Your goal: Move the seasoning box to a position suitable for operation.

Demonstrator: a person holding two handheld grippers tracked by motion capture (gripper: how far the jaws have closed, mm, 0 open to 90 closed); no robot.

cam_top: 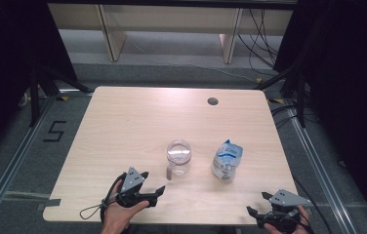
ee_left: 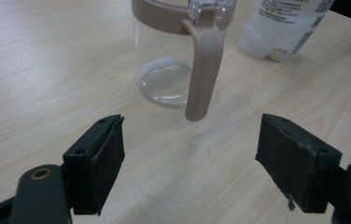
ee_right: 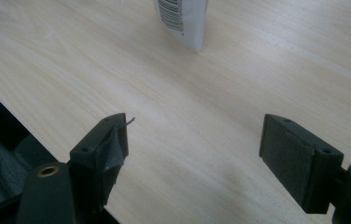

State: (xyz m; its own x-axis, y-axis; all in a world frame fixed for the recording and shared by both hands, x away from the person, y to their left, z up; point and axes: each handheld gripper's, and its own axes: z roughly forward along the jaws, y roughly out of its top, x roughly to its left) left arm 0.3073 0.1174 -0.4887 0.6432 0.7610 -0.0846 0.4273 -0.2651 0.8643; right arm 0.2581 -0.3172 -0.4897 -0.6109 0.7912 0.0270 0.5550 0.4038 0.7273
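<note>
You hold the left gripper (cam_top: 151, 187) low over the near left part of the light wood table (cam_top: 123, 126), jaws spread wide with nothing between them. Your left hand (cam_top: 118, 214) wraps its grip from the bottom edge, cable looping off to the left. In the left gripper view the jaws (ee_left: 190, 154) point straight at a clear glass jug (ee_left: 164, 56) with a beige rim band and a beige handle (ee_left: 203, 74); the handle faces the gripper and hangs just short of the table, and the jaw tips sit near it but apart. The jug looks empty and stands upright, roughly centre of the table (cam_top: 178, 158) in the high view. Just right of it stands a white and blue pouch (cam_top: 226, 160), upright and a bit crumpled, close to the jug but not touching. The left gripper view catches the pouch's white lower part (ee_left: 281, 28) behind the jug, with small print and a barcode. Your right gripper (cam_top: 258, 204) is at the near right corner of the table, jaws also spread and holding nothing, right hand (cam_top: 286, 225) at the frame bottom. The right gripper view looks along the open jaws (ee_right: 194, 154) over bare wood, the table edge to the left, and the pouch's barcoded bottom (ee_right: 183, 18) well ahead. A round cable hole (cam_top: 213, 101) sits near the far edge.
</note>
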